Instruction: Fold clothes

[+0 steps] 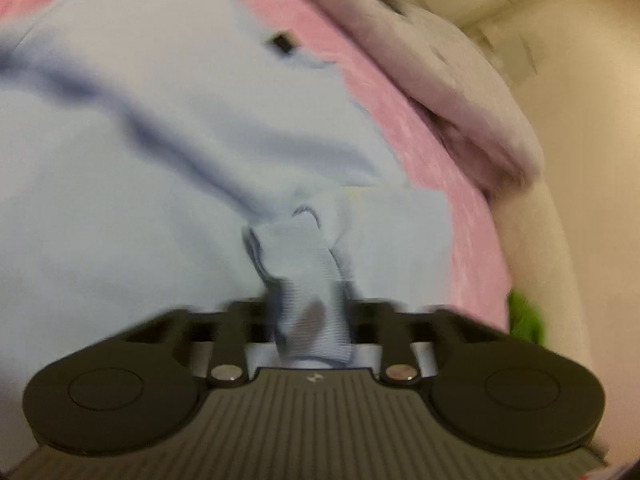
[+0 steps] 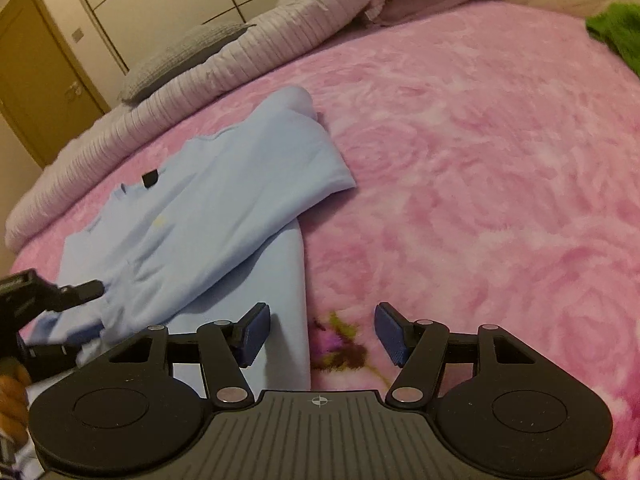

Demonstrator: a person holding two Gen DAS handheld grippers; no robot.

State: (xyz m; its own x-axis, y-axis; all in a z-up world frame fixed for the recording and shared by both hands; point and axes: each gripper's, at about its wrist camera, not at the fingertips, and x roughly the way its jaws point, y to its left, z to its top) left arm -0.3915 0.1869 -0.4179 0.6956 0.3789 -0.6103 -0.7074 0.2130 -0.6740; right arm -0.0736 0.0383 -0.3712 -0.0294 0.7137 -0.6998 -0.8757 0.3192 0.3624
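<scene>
Mid-fold here: the left tool [image 1: 308,312] was pinching a ribbed edge of the light blue shirt [image 2: 208,208] lying partly folded on the pink bed [image 2: 480,160], while the right tool [image 2: 322,332] hung wide and empty over the shirt's near edge, so next it probably needed to grab that edge.

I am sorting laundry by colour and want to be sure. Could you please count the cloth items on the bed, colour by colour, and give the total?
Light blue: 1, the shirt, pinched by the left gripper
Green: 1, a cloth at the far edge, kind unclear
Grey: 1, the pillow
Pale lilac: 1, the rolled quilt
Pink: 1, the blanket
Total: 5
</scene>
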